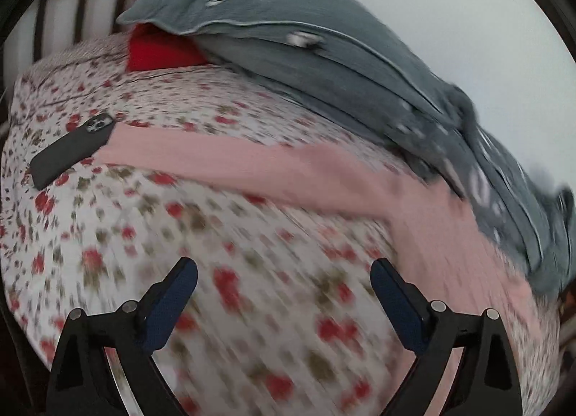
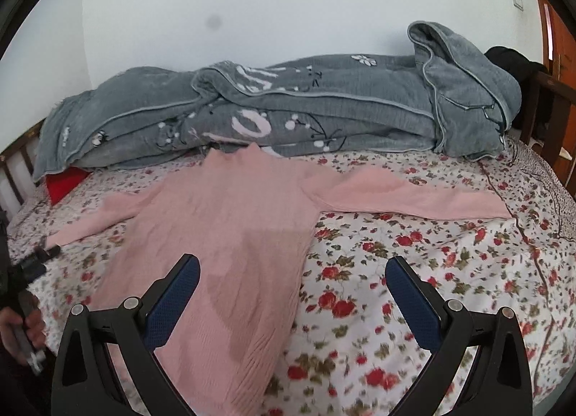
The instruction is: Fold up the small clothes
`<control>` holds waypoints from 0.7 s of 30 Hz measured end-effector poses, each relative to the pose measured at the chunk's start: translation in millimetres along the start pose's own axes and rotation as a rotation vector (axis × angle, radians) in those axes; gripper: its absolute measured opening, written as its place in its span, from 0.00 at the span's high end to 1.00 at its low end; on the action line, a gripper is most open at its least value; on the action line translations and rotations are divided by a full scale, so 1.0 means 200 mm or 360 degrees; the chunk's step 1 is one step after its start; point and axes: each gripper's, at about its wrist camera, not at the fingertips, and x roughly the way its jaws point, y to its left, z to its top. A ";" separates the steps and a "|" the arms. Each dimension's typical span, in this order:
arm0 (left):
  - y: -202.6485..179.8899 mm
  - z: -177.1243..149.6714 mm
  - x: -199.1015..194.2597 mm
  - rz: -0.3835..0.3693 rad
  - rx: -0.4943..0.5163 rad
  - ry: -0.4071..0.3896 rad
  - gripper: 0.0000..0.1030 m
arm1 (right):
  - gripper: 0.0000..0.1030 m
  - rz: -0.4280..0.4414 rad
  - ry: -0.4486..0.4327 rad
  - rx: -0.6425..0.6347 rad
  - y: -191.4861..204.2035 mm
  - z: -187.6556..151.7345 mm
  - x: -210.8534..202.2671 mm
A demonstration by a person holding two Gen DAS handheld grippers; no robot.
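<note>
Pink ribbed knit, the sweater (image 2: 230, 236) lies spread flat on the floral bed (image 2: 432, 272), sleeves out to either side, collar toward the grey blanket (image 2: 288, 110). It looks light, soft and stretchy, likely to sag and drag on the sheet; a cuff or the hem corner seems the best hold. The right tool (image 2: 292, 274) hovers open over the hem's edge, holding nothing. The left tool (image 1: 284, 274), also open and empty, sits near one sleeve, beside a phone (image 1: 72, 153).
</note>
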 end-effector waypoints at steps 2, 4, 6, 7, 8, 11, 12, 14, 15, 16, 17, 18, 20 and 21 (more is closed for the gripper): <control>0.13 0.09 0.10 0.0018 -0.0106 0.0007 0.08 | 0.01 -0.0044 0.0033 -0.0009 0.00 -0.01 0.08; 0.25 0.17 0.20 0.0005 -0.0243 0.0025 0.17 | 0.01 -0.0064 0.0092 -0.0014 0.00 -0.01 0.16; 0.38 0.21 0.29 -0.0011 -0.0427 0.0045 0.21 | 0.01 -0.0073 0.0123 0.0016 -0.01 -0.02 0.22; 0.43 0.23 0.33 -0.0040 -0.0477 0.0053 0.24 | 0.01 -0.0081 0.0134 0.0031 -0.02 -0.02 0.24; 0.47 0.24 0.35 -0.0066 -0.0506 0.0048 0.25 | 0.01 -0.0085 0.0145 0.0046 -0.03 -0.01 0.25; 0.56 0.27 0.40 -0.0179 -0.0649 0.0011 0.26 | 0.01 -0.0100 0.0147 0.0063 -0.05 -0.01 0.26; 0.59 0.29 0.42 -0.0206 -0.0694 0.0001 0.26 | 0.01 -0.0110 0.0145 0.0065 -0.06 -0.01 0.26; 0.63 0.33 0.46 -0.0232 -0.0761 -0.0016 0.27 | 0.01 -0.0120 0.0140 0.0070 -0.06 -0.02 0.25; 0.65 0.35 0.47 -0.0212 -0.0783 -0.0022 0.33 | 0.01 -0.0125 0.0135 0.0070 -0.07 -0.02 0.24; 0.66 0.36 0.48 -0.0188 -0.0800 -0.0029 0.38 | 0.01 -0.0132 0.0134 0.0074 -0.07 -0.03 0.24; 0.67 0.37 0.49 -0.0169 -0.0818 -0.0036 0.39 | 0.01 -0.0135 0.0135 0.0078 -0.08 -0.03 0.24; 0.67 0.38 0.50 -0.0163 -0.0832 -0.0043 0.40 | 0.01 -0.0130 0.0137 0.0083 -0.09 -0.04 0.23; 0.65 0.40 0.49 -0.0096 -0.0837 -0.0039 0.51 | 0.01 -0.0125 0.0140 0.0085 -0.10 -0.05 0.23; 0.65 0.42 0.49 -0.0049 -0.0826 -0.0030 0.66 | 0.01 -0.0125 0.0141 0.0084 -0.11 -0.06 0.23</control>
